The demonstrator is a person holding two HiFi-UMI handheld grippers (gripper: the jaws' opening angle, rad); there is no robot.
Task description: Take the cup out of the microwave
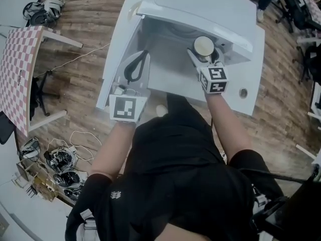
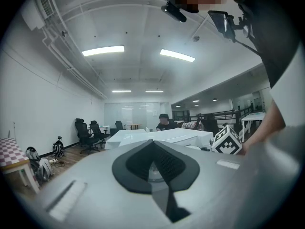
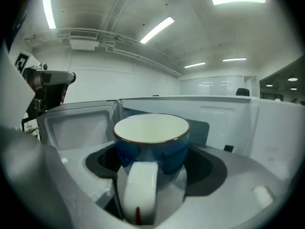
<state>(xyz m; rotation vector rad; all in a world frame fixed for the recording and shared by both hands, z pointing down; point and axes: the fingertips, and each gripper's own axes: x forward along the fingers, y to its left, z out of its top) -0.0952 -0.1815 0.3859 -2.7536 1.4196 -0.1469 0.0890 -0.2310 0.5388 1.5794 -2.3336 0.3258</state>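
The white microwave (image 1: 200, 6) stands open on a white table (image 1: 251, 87), with its door (image 1: 120, 44) swung out to the left. A blue cup (image 1: 203, 45) with a cream inside and a white handle sits between the jaws of my right gripper (image 1: 202, 54), at the mouth of the cavity. In the right gripper view the cup (image 3: 151, 142) fills the centre with its handle (image 3: 138, 190) toward the camera, and the right gripper (image 3: 152, 175) is shut on it. My left gripper (image 1: 143, 54) is by the open door, shut with nothing in it (image 2: 155, 163).
A red-checkered table (image 1: 20, 69) stands at the left, with cables and gear (image 1: 55, 159) on the wooden floor below it. Office chairs (image 1: 306, 14) are at the far right. A person (image 2: 164, 122) sits at distant tables in the left gripper view.
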